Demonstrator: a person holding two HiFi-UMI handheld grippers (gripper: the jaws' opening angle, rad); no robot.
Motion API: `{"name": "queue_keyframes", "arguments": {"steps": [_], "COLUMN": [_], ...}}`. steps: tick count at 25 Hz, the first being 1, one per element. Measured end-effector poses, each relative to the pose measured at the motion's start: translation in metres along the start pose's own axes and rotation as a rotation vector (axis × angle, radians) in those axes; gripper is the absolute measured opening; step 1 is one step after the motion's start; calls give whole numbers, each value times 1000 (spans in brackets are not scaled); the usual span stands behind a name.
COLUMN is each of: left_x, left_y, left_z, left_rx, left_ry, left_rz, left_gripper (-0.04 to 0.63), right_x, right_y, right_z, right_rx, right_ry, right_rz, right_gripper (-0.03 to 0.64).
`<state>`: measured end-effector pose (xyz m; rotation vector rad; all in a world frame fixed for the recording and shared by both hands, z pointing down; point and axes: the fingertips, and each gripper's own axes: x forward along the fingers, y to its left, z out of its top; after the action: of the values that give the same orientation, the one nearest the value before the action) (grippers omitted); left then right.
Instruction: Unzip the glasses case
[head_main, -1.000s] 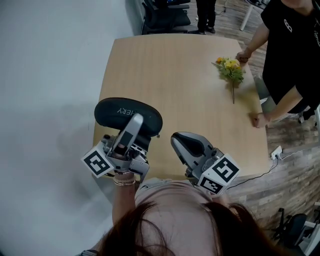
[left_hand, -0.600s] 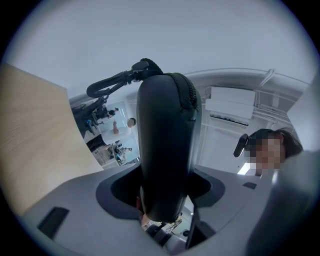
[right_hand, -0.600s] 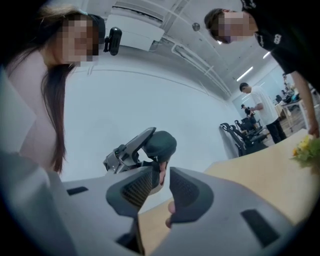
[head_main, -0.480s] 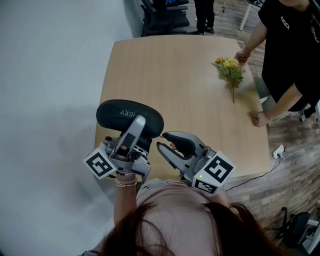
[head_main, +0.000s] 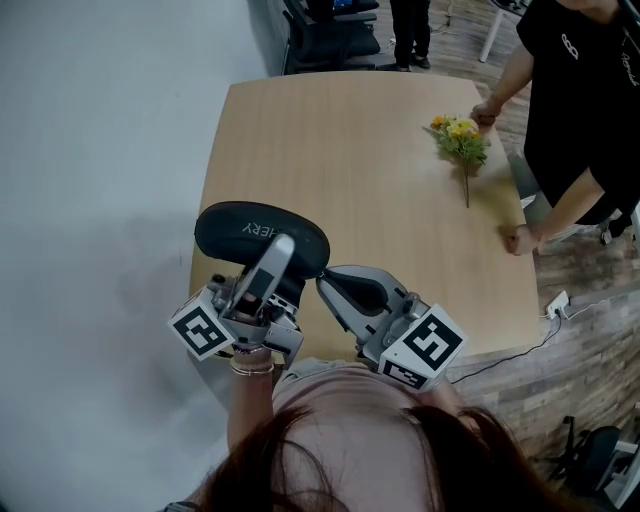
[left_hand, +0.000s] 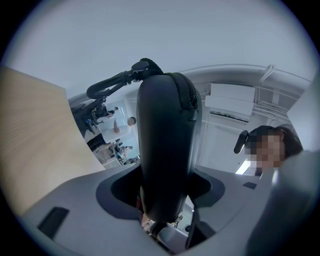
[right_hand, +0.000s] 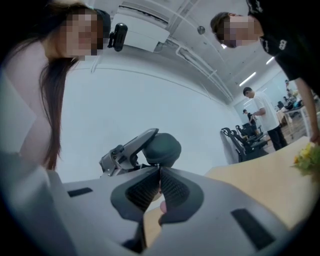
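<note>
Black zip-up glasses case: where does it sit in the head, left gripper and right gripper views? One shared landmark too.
Head view: the black oval glasses case is lower left of centre, over the table's near-left edge.
Left gripper view: dead centre, standing tall between the jaws.
Right gripper view: its rounded end shows at centre, just beyond the closed jaws.
Shared landmark: the light wooden table.

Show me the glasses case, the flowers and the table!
glasses case (head_main: 245, 228): head view, on its black top shell.
flowers (head_main: 460, 135): head view, on the yellow blooms.
table (head_main: 340, 150): head view, on bare wood near the middle.
</note>
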<state>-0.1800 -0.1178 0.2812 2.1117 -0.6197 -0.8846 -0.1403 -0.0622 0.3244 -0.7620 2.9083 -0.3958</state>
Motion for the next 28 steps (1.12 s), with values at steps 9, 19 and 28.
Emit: {"name": "queue_keyframes", "arguments": {"steps": [9,19,28], "left_x": [0,-3,-10], "left_y": [4,10,14], "left_z": [-2,-18,-32], "left_rx": [30,68,66], "left_ry": [32,139,185], "left_rz": [19,91,121], "left_gripper": [252,244,235], "right_x": [-3,-13,-23], "right_y": [-2,-12,-19], "right_z": [-3,-12,-18], "right_rx": [-51,-78,-82], "right_ry": [24,62,79], "right_rz": [-8,-56,-81], "right_gripper": [15,15,15]}}
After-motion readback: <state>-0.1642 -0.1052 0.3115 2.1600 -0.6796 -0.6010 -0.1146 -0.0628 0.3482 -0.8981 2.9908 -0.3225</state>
